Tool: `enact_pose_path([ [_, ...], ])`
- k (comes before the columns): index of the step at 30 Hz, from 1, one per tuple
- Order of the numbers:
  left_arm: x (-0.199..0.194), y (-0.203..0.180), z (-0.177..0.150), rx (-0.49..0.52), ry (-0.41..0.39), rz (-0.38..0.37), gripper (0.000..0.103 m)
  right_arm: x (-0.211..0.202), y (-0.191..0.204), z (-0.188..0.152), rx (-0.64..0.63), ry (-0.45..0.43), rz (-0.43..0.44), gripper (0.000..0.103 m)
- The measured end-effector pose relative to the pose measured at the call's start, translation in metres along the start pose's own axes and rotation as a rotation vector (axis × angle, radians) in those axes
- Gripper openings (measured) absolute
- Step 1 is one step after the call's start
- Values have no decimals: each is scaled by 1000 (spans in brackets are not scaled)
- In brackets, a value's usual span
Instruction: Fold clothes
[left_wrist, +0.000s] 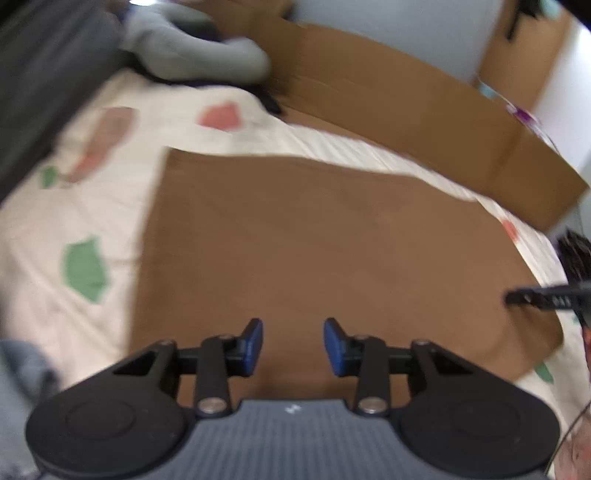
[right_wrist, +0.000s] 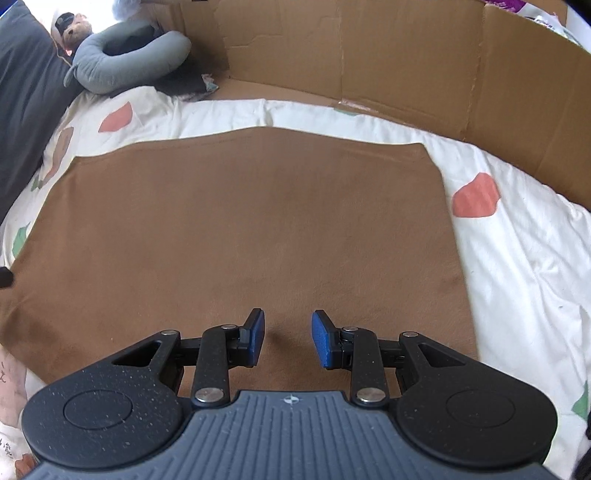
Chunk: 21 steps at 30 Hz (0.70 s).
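The brown cloth (right_wrist: 236, 236) lies flat on the bed (right_wrist: 517, 258), already a neat rectangle. Both the left gripper (left_wrist: 293, 347) and right gripper (right_wrist: 288, 339) hover over its near edge, jaws apart and empty. For a clean fold, I'd pinch the two near corners evenly and carry them together to the far edge

We see a cream bedsheet (right_wrist: 517, 258) with red and green patches, a cardboard wall (right_wrist: 406, 62) behind it, and a grey curved pillow (right_wrist: 125, 66) at the far left corner.
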<state>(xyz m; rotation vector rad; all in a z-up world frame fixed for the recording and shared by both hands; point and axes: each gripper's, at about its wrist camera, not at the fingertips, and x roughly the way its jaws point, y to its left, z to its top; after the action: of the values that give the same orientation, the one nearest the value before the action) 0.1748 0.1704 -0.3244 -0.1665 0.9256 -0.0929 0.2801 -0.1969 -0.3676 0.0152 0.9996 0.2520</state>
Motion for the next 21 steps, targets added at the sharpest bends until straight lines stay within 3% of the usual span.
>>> enact_pose_path([
  [4, 22, -21, -8, 56, 27, -19, 35, 10, 14, -5, -30, 22, 3, 36],
  [8, 38, -26, -25, 92, 76, 15, 35, 15, 26, -12, -63, 53, -9, 36],
  [15, 24, -14, -48, 136, 84, 49, 35, 11, 28, -29, -101, 106, -11, 35],
  [21, 6, 7, -62, 116, 84, 120, 38, -1, 18, -43, -109, 129, -9, 35],
])
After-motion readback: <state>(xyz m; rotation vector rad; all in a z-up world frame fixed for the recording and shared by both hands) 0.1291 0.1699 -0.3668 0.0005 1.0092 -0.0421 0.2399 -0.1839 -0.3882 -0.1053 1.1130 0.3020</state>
